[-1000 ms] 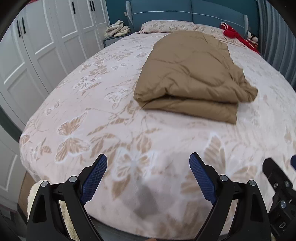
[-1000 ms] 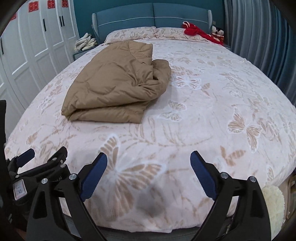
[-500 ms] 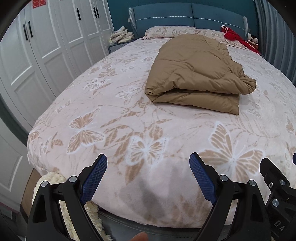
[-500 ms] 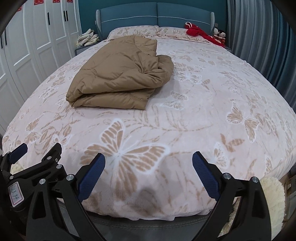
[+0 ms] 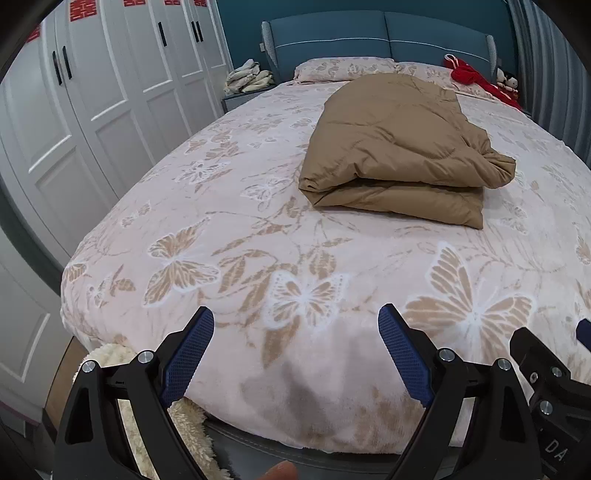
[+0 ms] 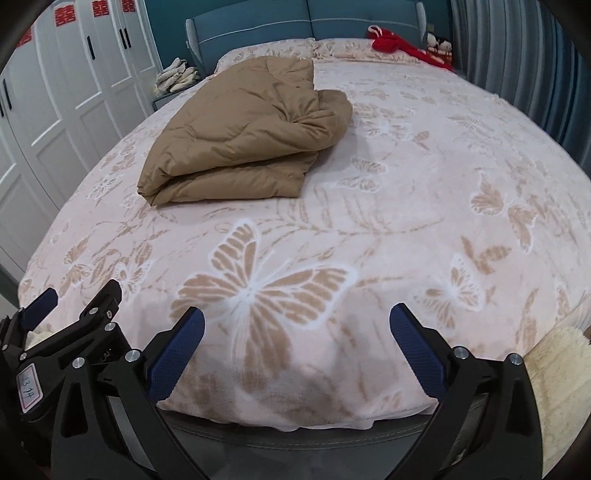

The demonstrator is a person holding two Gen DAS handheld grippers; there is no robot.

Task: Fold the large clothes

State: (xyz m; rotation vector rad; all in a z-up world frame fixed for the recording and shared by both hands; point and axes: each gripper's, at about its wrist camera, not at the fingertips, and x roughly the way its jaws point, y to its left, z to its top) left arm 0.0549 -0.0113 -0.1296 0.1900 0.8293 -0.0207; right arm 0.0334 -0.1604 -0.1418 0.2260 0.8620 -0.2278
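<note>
Now one folded brown garment (image 5: 399, 147) lies on the bed (image 5: 258, 258); two claws, left claw (image 5: 295, 354) and right claw (image 6: 297, 352), gape wide, empty.

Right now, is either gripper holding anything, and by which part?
Nothing is held. The left gripper and right gripper both stand open over the bed's foot; the folded brown garment lies untouched.

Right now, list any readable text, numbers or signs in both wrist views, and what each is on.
"13 14": white tag on the left gripper's body, right wrist view.
"DA": printed on the right gripper's body, left wrist view; cut off, the rest not visible.
Red double-happiness signs: paper cutouts on the white wardrobe doors.
Faint lettering on the left gripper's black arm: too small to read.
</note>
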